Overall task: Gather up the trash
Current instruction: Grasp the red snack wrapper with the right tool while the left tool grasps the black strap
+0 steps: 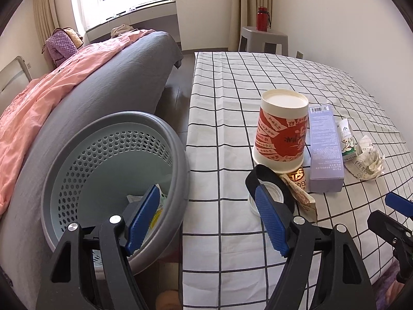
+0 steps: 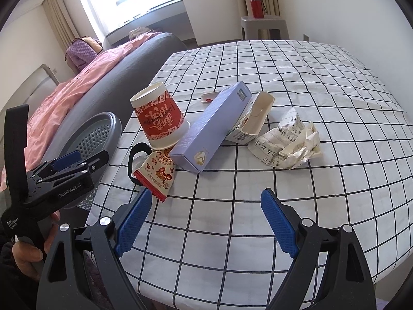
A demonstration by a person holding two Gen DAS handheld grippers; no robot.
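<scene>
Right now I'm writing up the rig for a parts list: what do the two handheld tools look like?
Both match: black plastic frames with triangular cut-outs and silver pivot bolts, and two fingers lined with textured blue pads. The left tool, seen from the right wrist view, carries white "GenRobot.AI" lettering, a "Data Acquisition System" label and a black strap. A bare hand grips it. The right tool shows no cables.

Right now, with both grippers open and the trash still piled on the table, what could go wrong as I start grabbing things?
1. The upside-down paper cup leans on the purple box; pulling either could topple the other.
2. The snack wrapper and the small lid lie near the table edge and might slide off.
3. The basket sits tilted beside the table, so a loose drop may miss it.
</scene>
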